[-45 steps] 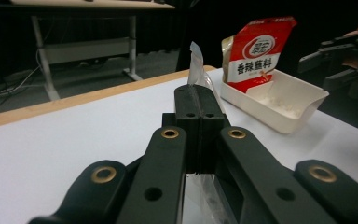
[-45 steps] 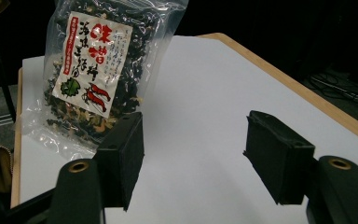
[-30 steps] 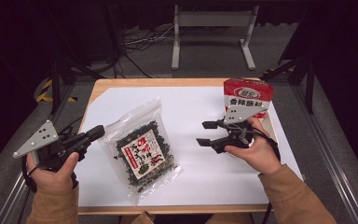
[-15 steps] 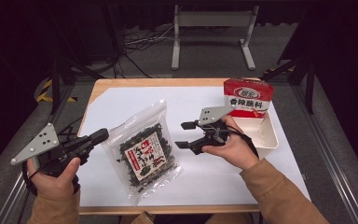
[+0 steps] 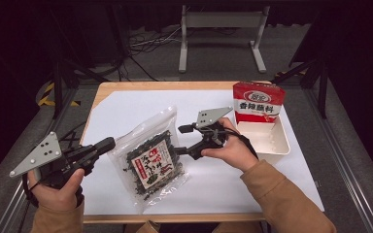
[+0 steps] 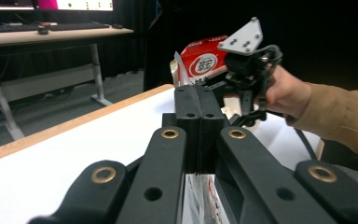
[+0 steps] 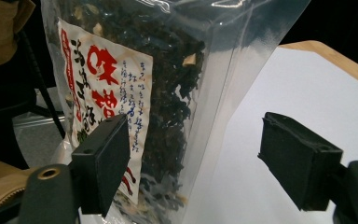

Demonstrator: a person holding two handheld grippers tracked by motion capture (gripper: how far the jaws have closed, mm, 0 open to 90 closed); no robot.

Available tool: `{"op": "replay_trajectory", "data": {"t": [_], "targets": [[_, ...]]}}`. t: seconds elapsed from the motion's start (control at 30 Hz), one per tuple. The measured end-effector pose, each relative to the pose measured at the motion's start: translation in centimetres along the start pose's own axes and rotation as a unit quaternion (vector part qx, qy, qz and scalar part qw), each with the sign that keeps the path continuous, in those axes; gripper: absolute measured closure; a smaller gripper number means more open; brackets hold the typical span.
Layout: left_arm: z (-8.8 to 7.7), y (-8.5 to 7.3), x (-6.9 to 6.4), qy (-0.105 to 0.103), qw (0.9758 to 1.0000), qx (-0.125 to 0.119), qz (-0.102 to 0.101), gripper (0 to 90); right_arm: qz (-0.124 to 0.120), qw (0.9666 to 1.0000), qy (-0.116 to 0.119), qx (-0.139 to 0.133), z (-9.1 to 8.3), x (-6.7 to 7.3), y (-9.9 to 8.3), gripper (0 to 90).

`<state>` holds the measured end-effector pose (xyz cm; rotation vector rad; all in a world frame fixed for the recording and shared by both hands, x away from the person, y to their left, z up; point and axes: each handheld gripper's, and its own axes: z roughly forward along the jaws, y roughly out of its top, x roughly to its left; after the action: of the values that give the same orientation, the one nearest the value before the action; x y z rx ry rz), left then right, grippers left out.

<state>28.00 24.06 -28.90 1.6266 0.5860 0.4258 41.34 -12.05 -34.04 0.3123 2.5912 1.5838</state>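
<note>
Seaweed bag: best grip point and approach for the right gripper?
Take the seaweed bag by its clear side margin nearest the right gripper, coming in level from that side. The film there is flat and thin, free of the bulky filling, and already lies between the open fingers, which have just been opening.

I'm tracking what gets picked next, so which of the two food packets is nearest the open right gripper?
The clear plastic bag of dark dried seaweed, lying flat before the right gripper. The red-and-white packet stands farther off in the white tray.
</note>
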Motion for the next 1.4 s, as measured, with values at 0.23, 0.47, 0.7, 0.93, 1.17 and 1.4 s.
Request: {"op": "replay_trajectory", "data": {"t": [0.23,0.47,0.7,0.93,1.17,1.4], "targets": [[-0.3,0.0,-0.5,-0.001,1.0,0.0,0.004,90.0,-0.009,0.9994,0.033,-0.005,1.4,-0.3,0.1,22.8],[-0.4,0.0,-0.7,-0.006,1.0,-0.002,0.004,90.0,-0.025,0.9977,0.062,0.002,3.0,0.1,0.4,21.9],[-0.6,0.0,-0.7,-0.004,1.0,-0.003,0.004,90.0,-0.032,0.9959,0.084,0.001,4.0,0.3,0.7,21.9],[-0.7,-0.1,-0.8,-0.002,1.0,-0.003,0.003,90.0,-0.031,0.9944,0.101,0.002,4.9,0.5,0.6,21.8],[-0.6,-0.1,-0.7,0.0,1.0,-0.001,0.003,90.0,-0.025,0.9926,0.119,0.007,5.6,0.5,0.4,25.2],[-0.6,-0.1,-0.8,-0.001,1.0,-0.002,0.004,90.0,-0.041,0.9871,0.152,0.03,5.3,0.5,0.5,51.3]]}}
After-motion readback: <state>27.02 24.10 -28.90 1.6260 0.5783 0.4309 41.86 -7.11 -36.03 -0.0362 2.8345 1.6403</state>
